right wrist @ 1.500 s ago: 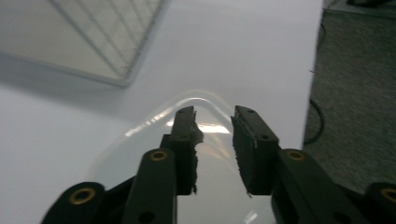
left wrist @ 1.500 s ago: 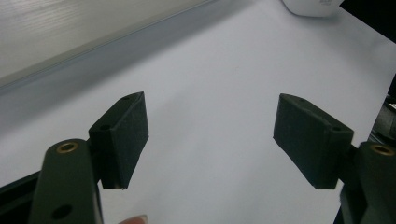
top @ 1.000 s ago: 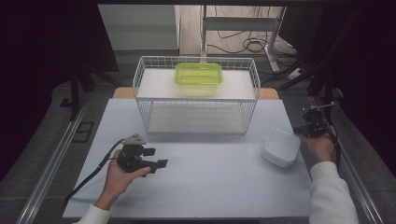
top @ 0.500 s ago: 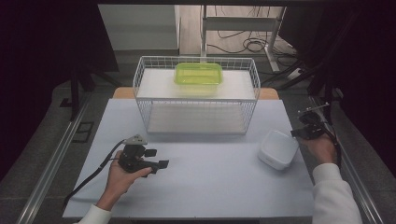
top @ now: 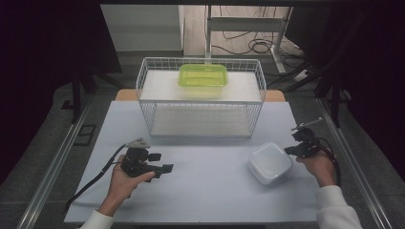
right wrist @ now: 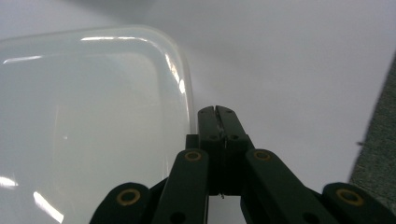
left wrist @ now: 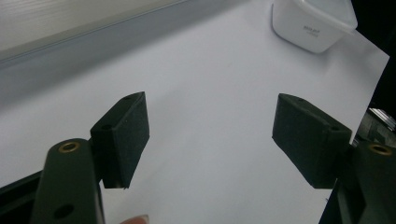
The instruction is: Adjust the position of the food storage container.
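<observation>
Clearly nearer, the right gripper (top: 301, 143) rests with jaws clenched on nothing, flush against the right rim of the white container (top: 270, 162) at the table's (top: 210, 191) right front. Left gripper (top: 160, 162), jaws spread and empty, lies well apart.
</observation>
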Demonstrator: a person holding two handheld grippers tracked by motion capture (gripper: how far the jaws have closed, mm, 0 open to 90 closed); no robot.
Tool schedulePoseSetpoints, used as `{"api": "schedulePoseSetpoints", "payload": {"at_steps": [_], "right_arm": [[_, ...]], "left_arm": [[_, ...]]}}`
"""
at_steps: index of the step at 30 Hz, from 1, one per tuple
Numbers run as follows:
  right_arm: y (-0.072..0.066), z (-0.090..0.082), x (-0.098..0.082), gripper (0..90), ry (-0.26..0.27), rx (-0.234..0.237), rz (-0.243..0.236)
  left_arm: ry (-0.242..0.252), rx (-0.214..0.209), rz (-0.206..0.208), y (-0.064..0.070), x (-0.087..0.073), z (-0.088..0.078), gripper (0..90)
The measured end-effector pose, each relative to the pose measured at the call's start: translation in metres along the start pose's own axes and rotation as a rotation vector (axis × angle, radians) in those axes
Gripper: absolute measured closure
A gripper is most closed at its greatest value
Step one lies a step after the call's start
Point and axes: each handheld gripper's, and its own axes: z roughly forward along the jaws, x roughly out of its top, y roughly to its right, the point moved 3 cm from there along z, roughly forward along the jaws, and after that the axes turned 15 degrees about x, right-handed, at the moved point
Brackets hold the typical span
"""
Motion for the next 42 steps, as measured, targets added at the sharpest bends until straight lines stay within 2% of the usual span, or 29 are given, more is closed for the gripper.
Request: {"api": "schedulePoseSetpoints", "payload": {"at_steps": [7, 10, 16, 20, 26, 32, 38, 42], "right_arm": [[-0.039, 0.012, -0.005, 89.5, -0.021, 0.04, -0.034], [-0.063, 0.02, -0.007, 89.5, -0.029, 0.072, -0.069], [-0.094, 0.031, -0.015, 89.5, -0.031, 0.118, -0.109], [-0.11, 0.038, -0.018, 89.4, -0.014, 0.149, -0.126], [-0.128, 0.049, -0.019, 89.5, 0.003, 0.205, -0.14], [-0.141, 0.056, -0.019, 89.4, 0.001, 0.233, -0.173], [-0.147, 0.056, -0.019, 89.4, 0.01, 0.242, -0.187], [-0.146, 0.05, -0.019, 89.4, 0.025, 0.222, -0.199]], "left_arm": [[-0.008, 0.007, 0.007, -0.001, -0.001, 0.002, 26.9], [-0.011, 0.012, 0.009, 0.0, -0.001, 0.003, 26.9], [-0.014, 0.013, 0.013, 0.0, -0.002, 0.004, 26.9], [-0.014, 0.013, 0.008, 0.001, -0.002, 0.003, 26.9], [-0.011, 0.015, 0.009, 0.0, -0.001, 0.002, 27.0], [-0.017, 0.016, 0.014, 0.0, -0.002, 0.004, 27.0], [-0.011, 0.018, 0.008, -0.001, -0.002, 0.002, 27.0], [-0.012, 0.018, 0.009, -0.001, -0.002, 0.002, 27.0]]}}
